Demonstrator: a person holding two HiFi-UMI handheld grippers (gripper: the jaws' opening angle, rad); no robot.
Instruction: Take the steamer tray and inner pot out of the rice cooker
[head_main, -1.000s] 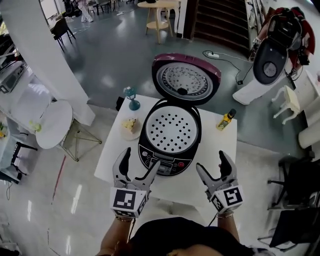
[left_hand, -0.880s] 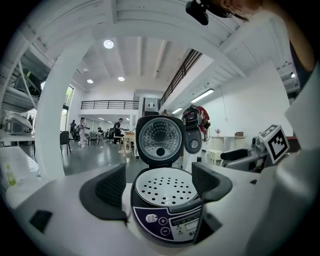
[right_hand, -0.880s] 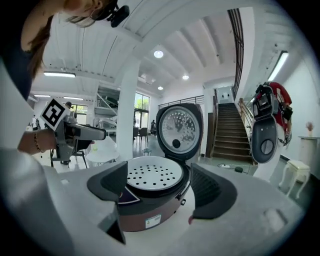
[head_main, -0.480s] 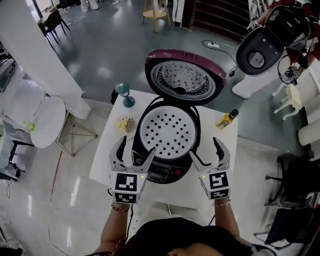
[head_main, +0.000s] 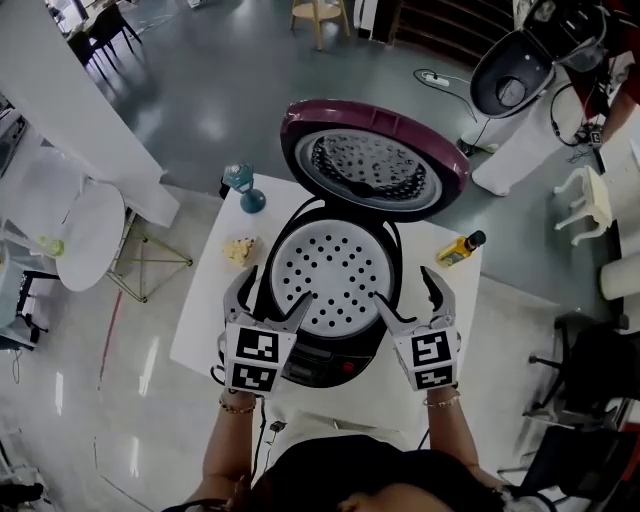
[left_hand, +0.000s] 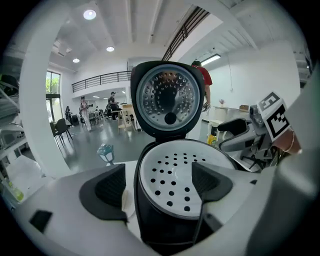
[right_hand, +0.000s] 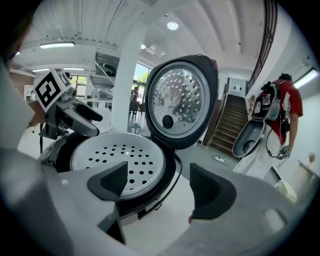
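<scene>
The perforated white steamer tray (head_main: 333, 277) sits seated in the mouth of the rice cooker (head_main: 318, 352), which stands at the middle of a small white table (head_main: 212, 312). The inner pot is hidden beneath the tray. The cooker's maroon lid (head_main: 375, 165) stands open at 12 o'clock.

The left gripper (head_main: 281, 288) hovers at the tray's 7 o'clock edge with its jaws spread wide. Its own view shows the cooker's rim and the tray's near edge between the pads, but nothing is clasped. The right gripper (head_main: 405, 287) hovers at 5 o'clock, equally wide open and empty, with one pad over the tray's edge and the other out over the table.

As I judge it, the danger is a bite that takes the cooker's wall along with the tray's thin lip, which would drag the whole cooker. A pull from one side alone would tip the tray and jam it, or lift the pot with it.

A yellow bottle (head_main: 461, 248) stands at 2 o'clock. A small dish of something yellowish (head_main: 240, 250) lies at 9 o'clock, close enough to be knocked, and a teal lantern-shaped ornament (head_main: 243, 186) stands at 10 o'clock. Around is a glossy grey floor, with a round white side table (head_main: 88, 232) well off at 9 o'clock.
</scene>
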